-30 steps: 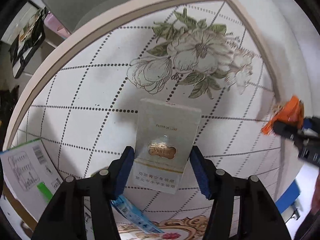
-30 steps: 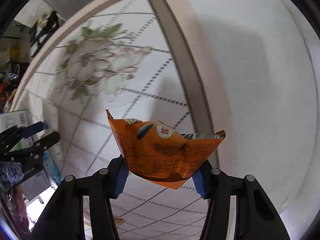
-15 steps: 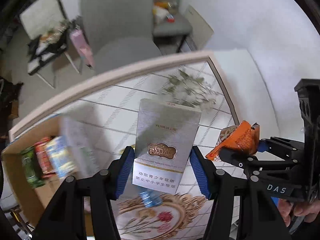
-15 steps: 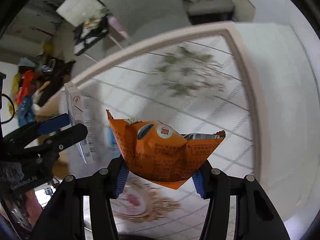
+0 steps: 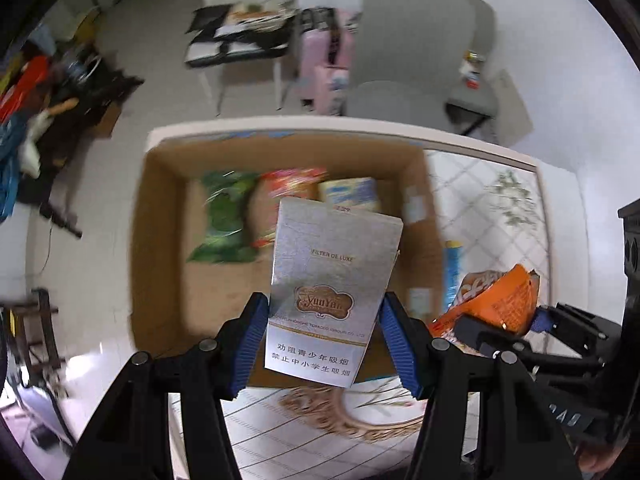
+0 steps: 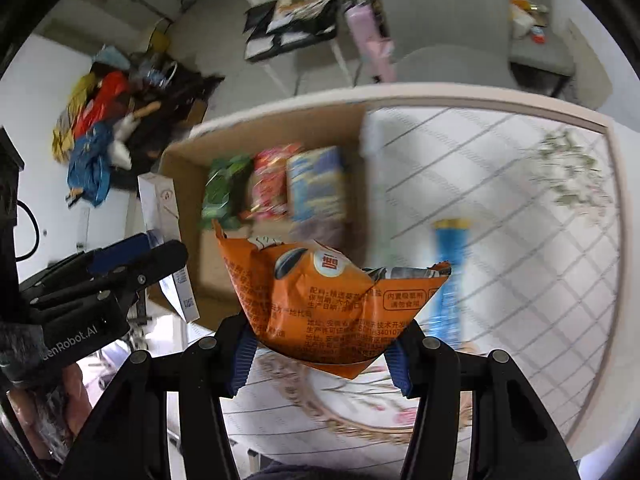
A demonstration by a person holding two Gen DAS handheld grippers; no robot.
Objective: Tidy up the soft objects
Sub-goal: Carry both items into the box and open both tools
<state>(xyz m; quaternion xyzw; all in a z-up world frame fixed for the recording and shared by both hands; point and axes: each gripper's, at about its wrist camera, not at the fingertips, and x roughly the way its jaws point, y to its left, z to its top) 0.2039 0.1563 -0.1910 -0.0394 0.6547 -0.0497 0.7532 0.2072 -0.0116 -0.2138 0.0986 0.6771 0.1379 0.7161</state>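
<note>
My left gripper (image 5: 324, 344) is shut on a silver cigarette pack (image 5: 332, 288) and holds it above the near side of an open cardboard box (image 5: 160, 248). My right gripper (image 6: 320, 356) is shut on an orange snack bag (image 6: 328, 300), held just right of the left gripper; the bag also shows in the left wrist view (image 5: 492, 304). The box (image 6: 188, 152) holds a green packet (image 5: 224, 216), a red packet (image 5: 292, 184) and a blue-yellow packet (image 5: 352, 194). The left gripper with the pack seen edge-on (image 6: 164, 240) shows at the left of the right wrist view.
A blue tube-shaped packet (image 6: 450, 276) lies on the quilted floral tablecloth (image 6: 520, 208) right of the box. Grey chairs (image 5: 416, 64) stand beyond the table's far edge. Clutter and clothes (image 6: 96, 120) lie on the floor to the left.
Both grippers have swung left from the floral cloth to above the cardboard box, each keeping its hold. The box and its packets have come into full view.
</note>
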